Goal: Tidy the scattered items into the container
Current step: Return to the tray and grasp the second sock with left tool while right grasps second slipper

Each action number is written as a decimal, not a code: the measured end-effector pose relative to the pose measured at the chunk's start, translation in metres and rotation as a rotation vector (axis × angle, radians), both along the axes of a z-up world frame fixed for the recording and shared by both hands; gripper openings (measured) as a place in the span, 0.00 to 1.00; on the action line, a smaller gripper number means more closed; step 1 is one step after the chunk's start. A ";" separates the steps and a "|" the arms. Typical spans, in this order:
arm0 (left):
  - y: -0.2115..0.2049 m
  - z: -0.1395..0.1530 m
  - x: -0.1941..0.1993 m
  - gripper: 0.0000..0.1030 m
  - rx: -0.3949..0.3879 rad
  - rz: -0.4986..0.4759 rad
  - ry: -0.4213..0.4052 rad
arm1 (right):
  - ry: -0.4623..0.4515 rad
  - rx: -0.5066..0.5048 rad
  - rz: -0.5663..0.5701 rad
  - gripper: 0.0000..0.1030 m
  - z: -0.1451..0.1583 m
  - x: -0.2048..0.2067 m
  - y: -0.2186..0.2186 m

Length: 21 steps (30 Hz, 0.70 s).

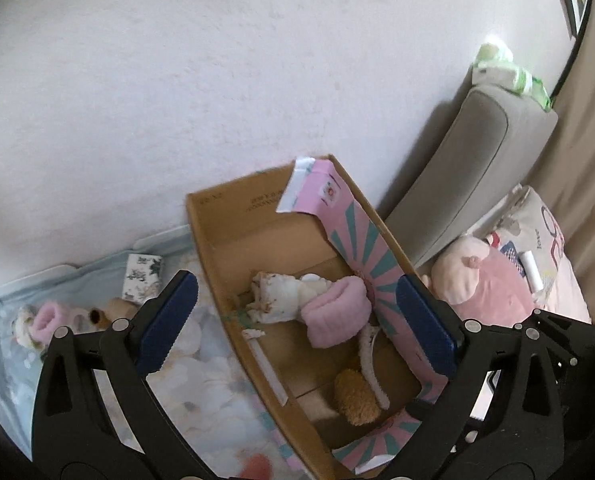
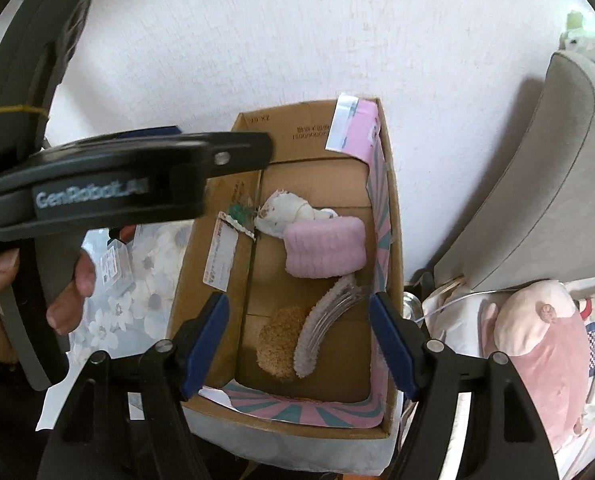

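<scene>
While the left wrist view took in the far left of the flowered bedcover [image 1: 201,364], a pink-cuffed slipper [image 1: 43,322] lay there on its side, with a tan cylinder [image 1: 111,312] just right of it and a small white box with dark green print [image 1: 142,278] behind that, all three outside the container. The left gripper [image 1: 297,332] hung over the scene with its blue pads [image 1: 165,324] spread wide and nothing between them. Right of the loose things stood the cardboard box [image 1: 217,264], open-topped, against the white wall [image 1: 217,80], its right inner side lined with pink and teal paper. Inside it lay a second pink-cuffed slipper [image 1: 329,312], a fuzzy brown toy [image 1: 355,398] nearer the camera and a curved headband [image 1: 371,364] between them. Farther right a pink plush toy [image 1: 481,284] rested on a printed pillow [image 1: 537,232] beside a grey cushion [image 1: 477,168].

From the right wrist view, a hand [image 2: 69,300] at the left edge gripped the handle of the left gripper's body. To its right, the right gripper [image 2: 299,344] was poised above the box's [image 2: 185,292] near end, its jaws apart and empty, framing the brown toy [image 2: 277,348] and the headband [image 2: 325,324]. The slipper [image 2: 325,246] lay beyond them toward the far wall of the box.
</scene>
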<state>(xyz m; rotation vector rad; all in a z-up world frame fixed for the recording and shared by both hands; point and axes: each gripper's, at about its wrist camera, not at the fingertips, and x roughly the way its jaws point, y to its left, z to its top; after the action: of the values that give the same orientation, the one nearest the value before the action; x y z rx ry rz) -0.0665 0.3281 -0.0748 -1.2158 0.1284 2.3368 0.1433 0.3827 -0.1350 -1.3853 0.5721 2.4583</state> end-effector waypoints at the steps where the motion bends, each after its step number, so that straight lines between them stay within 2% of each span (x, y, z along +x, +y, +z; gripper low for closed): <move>1: -0.005 0.004 0.002 0.96 0.005 0.010 0.008 | 0.004 0.003 -0.002 0.66 0.003 0.001 -0.001; 13: -0.074 0.033 0.025 0.96 0.074 0.110 0.051 | 0.031 0.035 0.034 0.66 0.027 -0.005 -0.023; 21: -0.135 0.059 0.026 0.96 0.059 0.169 0.111 | 0.089 0.064 0.110 0.66 0.049 -0.036 -0.051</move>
<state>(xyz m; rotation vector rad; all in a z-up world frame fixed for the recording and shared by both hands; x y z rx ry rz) -0.0407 0.1931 -0.0158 -1.1068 -0.0069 2.5359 0.1072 0.3319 -0.0856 -1.3212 0.4421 2.6123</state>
